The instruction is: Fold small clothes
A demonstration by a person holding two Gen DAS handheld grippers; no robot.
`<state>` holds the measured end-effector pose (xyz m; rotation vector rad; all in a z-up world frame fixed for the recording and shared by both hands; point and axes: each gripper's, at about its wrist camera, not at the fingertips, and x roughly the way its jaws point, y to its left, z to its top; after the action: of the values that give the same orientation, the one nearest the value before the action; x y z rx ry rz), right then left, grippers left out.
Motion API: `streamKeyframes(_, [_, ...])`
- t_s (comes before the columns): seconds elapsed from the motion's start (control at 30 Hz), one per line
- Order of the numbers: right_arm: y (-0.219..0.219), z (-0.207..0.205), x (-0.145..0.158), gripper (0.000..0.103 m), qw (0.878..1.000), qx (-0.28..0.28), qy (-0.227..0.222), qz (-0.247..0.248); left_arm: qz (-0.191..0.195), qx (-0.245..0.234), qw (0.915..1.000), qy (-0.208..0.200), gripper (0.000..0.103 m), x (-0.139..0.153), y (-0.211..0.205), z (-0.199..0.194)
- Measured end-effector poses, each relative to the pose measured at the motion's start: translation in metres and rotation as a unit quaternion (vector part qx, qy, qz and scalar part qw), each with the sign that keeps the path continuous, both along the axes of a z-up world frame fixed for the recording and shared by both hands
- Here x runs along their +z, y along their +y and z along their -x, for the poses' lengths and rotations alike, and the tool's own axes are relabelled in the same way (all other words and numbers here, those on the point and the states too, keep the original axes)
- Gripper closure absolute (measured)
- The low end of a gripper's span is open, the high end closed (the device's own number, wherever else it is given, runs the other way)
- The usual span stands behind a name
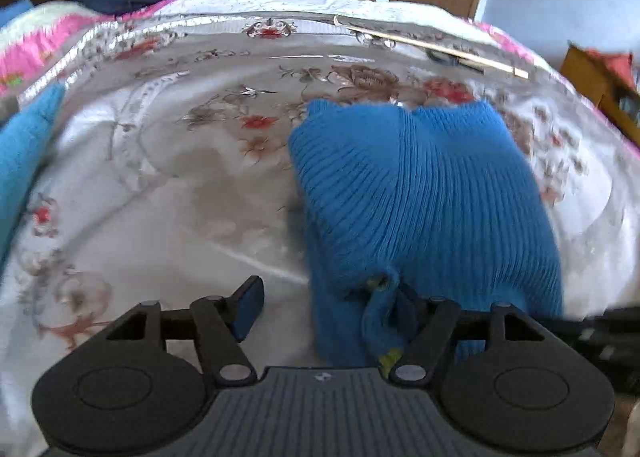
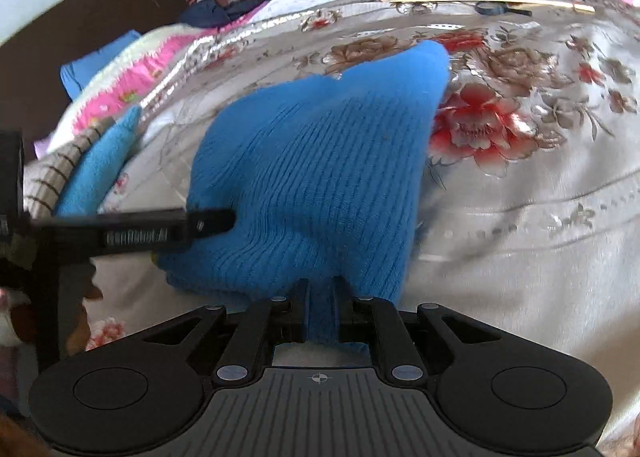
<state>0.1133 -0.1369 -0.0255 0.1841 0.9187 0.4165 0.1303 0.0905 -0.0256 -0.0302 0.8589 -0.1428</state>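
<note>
— Where's the blue knit sweater [image 1: 420,193]?

— On the flowered bedspread [image 1: 168,185], filling the centre and right of the left wrist view, partly folded.

— And the left gripper [image 1: 324,307]?

— Fingers [image 1: 250,307] apart; the sweater's hem lies by the right-hand one, nothing pinched.

— The right gripper [image 2: 322,319]?

— Low in its frame, fingers [image 2: 300,313] nearly together, clamped on a bunch of the sweater's near edge.

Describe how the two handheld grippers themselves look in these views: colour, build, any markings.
Both are matte black. The left gripper and right gripper each have a ribbed grey-black base with a small crosshair mark, two round discs, and linkage bars on silver pivots. The left gripper's finger pads look dark blue. White lettering marks its side in the right view.
</note>
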Motion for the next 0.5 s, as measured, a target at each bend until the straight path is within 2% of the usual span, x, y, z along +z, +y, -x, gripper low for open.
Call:
streamKeyframes(0.1, [0.0,0.006,0.002,0.091,1.0,0.01,-0.005,0.01,-0.03,-0.009,0.9995,-0.001,0.023,0.006,-0.005,0.008])
streamKeyframes(0.17, [-0.002,0.011,0.008,0.09,1.0,0.011,-0.014,0.009,-0.03,-0.013,0.9994,-0.008,0.025,0.018,-0.006,0.01])
streamKeyframes(0.27, [-0.004,0.02,0.023,0.089,0.999,0.013,-0.051,0.0,-0.029,-0.027,0.9982,-0.046,0.026,0.046,-0.013,0.011])
streamKeyframes(0.4, [0.006,0.017,0.034,0.089,0.996,0.024,-0.083,-0.018,-0.028,-0.048,0.9955,-0.077,0.025,0.069,-0.037,-0.012])
streamKeyframes(0.5, [0.02,0.004,0.03,0.089,0.995,0.033,-0.091,-0.031,-0.023,-0.066,0.9949,-0.072,0.025,0.065,-0.059,-0.044])
